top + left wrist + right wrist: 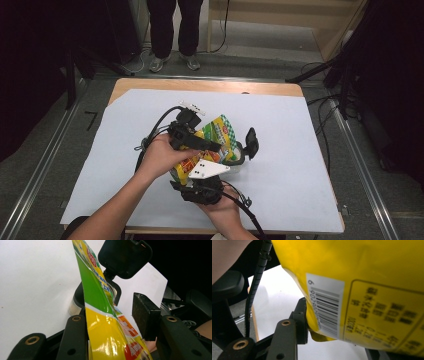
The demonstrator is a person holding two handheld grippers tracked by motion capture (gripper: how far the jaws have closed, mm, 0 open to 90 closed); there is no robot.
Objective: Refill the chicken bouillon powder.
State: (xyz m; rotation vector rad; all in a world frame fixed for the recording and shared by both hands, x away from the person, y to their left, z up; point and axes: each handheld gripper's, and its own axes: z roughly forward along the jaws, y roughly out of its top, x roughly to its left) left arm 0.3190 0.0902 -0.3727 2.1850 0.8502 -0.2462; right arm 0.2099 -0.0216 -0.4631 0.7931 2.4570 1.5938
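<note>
A yellow and green snack bag (220,132) is held up over the middle of the white-covered table (290,165). My left gripper (214,147) reaches in from the left; in the left gripper view the bag (100,315) leans on its left jaw, while the right pad (143,313) stands a small gap away. My right gripper (202,181) comes from below with its white plate on top. In the right gripper view the bag's yellow back with a barcode (352,302) lies between the jaws, the left pad (302,317) pressed on its corner. The other jaw is mostly hidden.
A clear round pot with a black rim (244,152) and a black handle (251,142) stands just behind the bag, close to both grippers. A person's legs (175,30) stand beyond the table's far edge. Cables (150,135) trail at the left.
</note>
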